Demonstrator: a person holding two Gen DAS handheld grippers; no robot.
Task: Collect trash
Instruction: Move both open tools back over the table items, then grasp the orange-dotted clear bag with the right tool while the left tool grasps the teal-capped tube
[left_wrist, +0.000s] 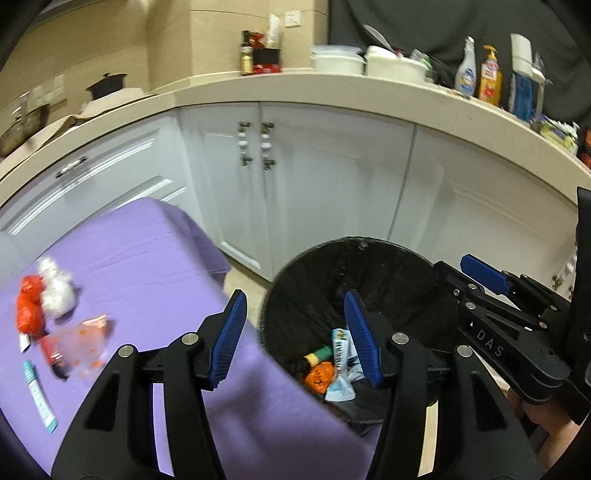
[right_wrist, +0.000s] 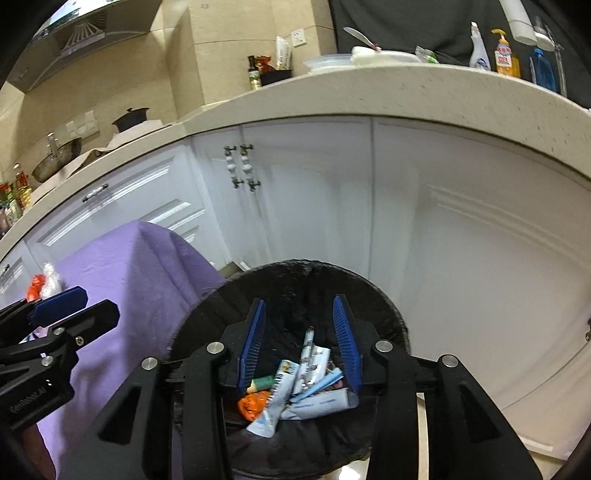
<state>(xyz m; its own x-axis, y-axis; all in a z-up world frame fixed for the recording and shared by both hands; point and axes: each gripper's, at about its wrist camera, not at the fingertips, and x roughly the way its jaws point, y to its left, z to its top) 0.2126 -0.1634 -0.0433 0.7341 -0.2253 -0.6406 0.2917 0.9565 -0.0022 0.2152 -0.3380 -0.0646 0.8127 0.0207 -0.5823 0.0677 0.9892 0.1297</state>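
Observation:
A black-lined trash bin (left_wrist: 295, 269) stands on the floor right of a purple-covered table (left_wrist: 147, 251). It holds wrappers, tubes and an orange packet (right_wrist: 251, 404). On the table lie a red wrapper (left_wrist: 29, 306), a white crumpled bag (left_wrist: 55, 284), a clear orange-dotted packet (left_wrist: 86, 343) and a teal tube (left_wrist: 40, 397). My left gripper (left_wrist: 295, 332) is open and empty over the table's right edge and the bin rim. My right gripper (right_wrist: 301, 339) is open and empty above the bin (right_wrist: 369, 291). The right gripper also shows in the left wrist view (left_wrist: 480, 275).
White kitchen cabinets (left_wrist: 314, 177) stand behind the bin under a beige counter (left_wrist: 332, 83) with bottles and containers. The left gripper (right_wrist: 59, 306) shows at the left of the right wrist view. A pot (right_wrist: 129, 118) sits on the far counter.

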